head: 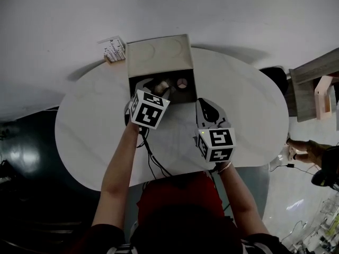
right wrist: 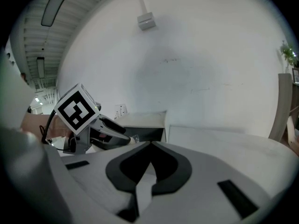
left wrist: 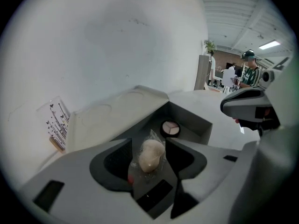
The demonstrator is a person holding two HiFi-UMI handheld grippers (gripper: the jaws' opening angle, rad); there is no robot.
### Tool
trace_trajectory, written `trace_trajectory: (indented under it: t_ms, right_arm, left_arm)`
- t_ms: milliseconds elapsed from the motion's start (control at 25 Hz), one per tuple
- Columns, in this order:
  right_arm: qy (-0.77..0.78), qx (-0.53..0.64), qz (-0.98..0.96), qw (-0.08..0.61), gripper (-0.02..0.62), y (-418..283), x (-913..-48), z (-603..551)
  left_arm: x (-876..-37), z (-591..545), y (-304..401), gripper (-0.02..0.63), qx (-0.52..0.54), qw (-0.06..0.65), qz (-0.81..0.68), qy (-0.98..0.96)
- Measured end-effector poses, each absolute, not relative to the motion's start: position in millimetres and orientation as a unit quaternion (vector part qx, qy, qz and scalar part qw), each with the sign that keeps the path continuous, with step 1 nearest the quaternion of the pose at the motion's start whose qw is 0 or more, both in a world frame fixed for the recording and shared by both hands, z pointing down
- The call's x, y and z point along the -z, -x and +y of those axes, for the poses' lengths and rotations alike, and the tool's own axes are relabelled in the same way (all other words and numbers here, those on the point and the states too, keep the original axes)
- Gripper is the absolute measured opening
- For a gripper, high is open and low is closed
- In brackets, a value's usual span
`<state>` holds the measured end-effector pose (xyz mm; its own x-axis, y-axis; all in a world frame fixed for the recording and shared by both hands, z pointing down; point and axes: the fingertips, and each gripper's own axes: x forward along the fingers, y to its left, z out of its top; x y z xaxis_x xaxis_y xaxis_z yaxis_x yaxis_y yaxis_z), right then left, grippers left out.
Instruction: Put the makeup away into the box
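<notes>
White oval table (head: pixel 90 136) with a grey open-lid box (head: pixel 159 54) on it. Left gripper (left wrist: pixel 148 144) dips into the box with its fingers spread wide, and right gripper (right wrist: pixel 150 143) is pinched closed and empty. A beige plastic-wrapped makeup sponge (left wrist: pixel 151 155) lies in the box between the left fingers, with a small round compact (left wrist: pixel 170 128) behind it.

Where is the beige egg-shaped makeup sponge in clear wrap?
In the left gripper view, the sponge sits in the open pale box, between the left gripper's parted jaws, nearer the camera than the round compact.
</notes>
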<state>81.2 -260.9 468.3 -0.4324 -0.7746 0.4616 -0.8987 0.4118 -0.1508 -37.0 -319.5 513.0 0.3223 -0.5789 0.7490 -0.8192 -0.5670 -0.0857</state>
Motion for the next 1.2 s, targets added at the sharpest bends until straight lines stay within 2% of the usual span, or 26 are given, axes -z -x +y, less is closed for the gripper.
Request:
trace_trajectory:
  t_ms: [480, 600, 840, 960, 1200]
  right_arm:
    - [-0.512, -0.18, -0.827, 0.143, 0.012, -76, -450, -243]
    - [-0.515, -0.176, -0.828, 0.136, 0.012, -77, -441, -237]
    - [-0.519, -0.166, -0.828, 0.13, 0.012, -73, -428, -226]
    - [-0.522, -0.161, -0.828, 0.124, 0.012, -70, -422, -222]
    - [-0.526, -0.15, -0.83, 0.11, 0.012, -60, -407, -212]
  left_arm:
    - [-460, -288, 41, 0.209, -0.308, 0.147, -0.466, -0.816]
    - [-448, -279, 43, 0.16, -0.283, 0.146, -0.479, -0.818]
    - [-436, -258, 52, 0.109, -0.256, 0.154, -0.49, -0.819]
    - [-427, -249, 58, 0.044, -0.237, 0.151, -0.505, -0.816]
    - [-408, -231, 69, 0.022, -0.19, 0.152, -0.518, -0.82]
